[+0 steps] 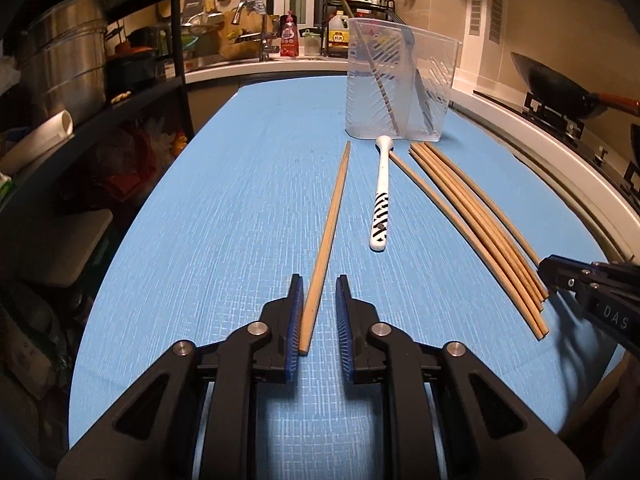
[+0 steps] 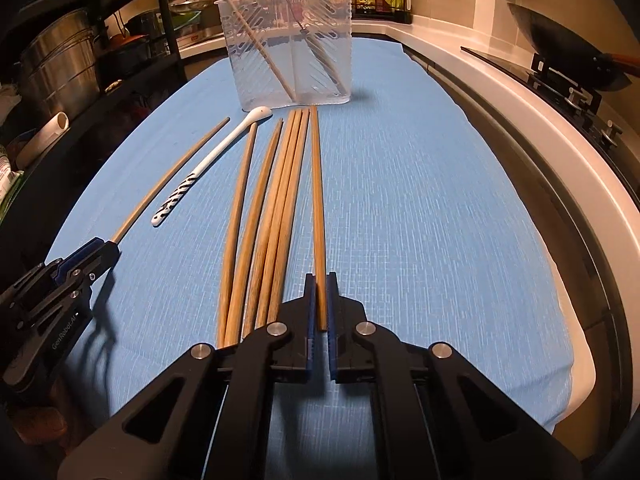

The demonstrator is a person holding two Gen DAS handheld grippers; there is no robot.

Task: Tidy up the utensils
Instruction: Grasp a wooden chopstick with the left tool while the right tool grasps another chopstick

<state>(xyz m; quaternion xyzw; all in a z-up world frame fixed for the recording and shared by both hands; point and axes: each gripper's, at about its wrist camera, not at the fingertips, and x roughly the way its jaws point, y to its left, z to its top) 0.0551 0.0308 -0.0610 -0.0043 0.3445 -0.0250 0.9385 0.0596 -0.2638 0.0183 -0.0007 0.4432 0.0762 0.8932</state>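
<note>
My left gripper (image 1: 318, 284) is open around the near end of a lone wooden chopstick (image 1: 330, 224) on the blue mat; the stick rests against the left pad. My right gripper (image 2: 320, 280) is shut on the rightmost chopstick (image 2: 317, 200) of a bundle of several chopsticks (image 2: 272, 216). A white spoon with a black-striped handle (image 1: 382, 196) lies between the lone stick and the bundle. A clear plastic utensil holder (image 1: 400, 80) stands at the far end, with a chopstick and a dark-handled utensil inside. The right gripper also shows in the left wrist view (image 1: 546, 270).
The blue mat (image 2: 420, 220) covers the counter. A wok on a gas stove (image 1: 560, 88) sits to the right. A black shelf with a large steel pot (image 1: 68, 60) stands to the left. A sink with tap and bottles (image 1: 280, 36) is at the far end.
</note>
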